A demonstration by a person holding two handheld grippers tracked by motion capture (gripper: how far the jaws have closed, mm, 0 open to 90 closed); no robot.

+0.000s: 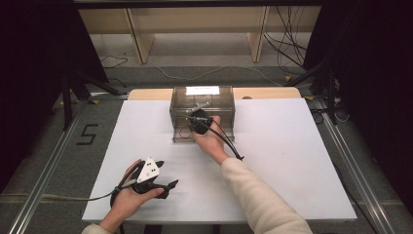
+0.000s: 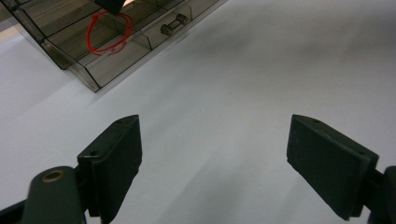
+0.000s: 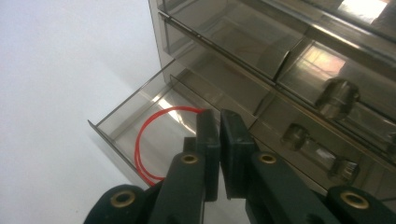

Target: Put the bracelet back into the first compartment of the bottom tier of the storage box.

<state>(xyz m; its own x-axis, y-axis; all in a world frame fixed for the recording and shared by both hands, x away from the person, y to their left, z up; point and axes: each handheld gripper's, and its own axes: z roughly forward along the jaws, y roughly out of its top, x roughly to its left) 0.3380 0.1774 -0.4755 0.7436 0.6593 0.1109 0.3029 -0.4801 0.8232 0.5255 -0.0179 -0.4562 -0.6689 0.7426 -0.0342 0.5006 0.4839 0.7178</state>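
A smoky clear drawer cabinet (image 1: 202, 100) stands at the back middle of the white table (image 1: 292, 165). Its lower left drawer (image 3: 108, 134) is pulled out. A thin red band (image 3: 138, 142) lies looped in that drawer; in the left gripper view the red band (image 2: 89, 35) reads as a ring on the drawer floor. My right gripper (image 3: 219, 113) reaches into the drawer from the front, shut, with the band's far end caught at its tips. My left gripper (image 1: 168, 174) rests low at the near left of the table, jaws wide apart and empty (image 2: 212, 135).
The neighbouring drawers are pushed in and show clear knob handles (image 3: 337, 96). A black cable (image 1: 226, 141) trails from the right gripper across the table. Wooden shelf legs (image 1: 139, 41) and loose cables (image 1: 287, 48) lie on the floor beyond the table.
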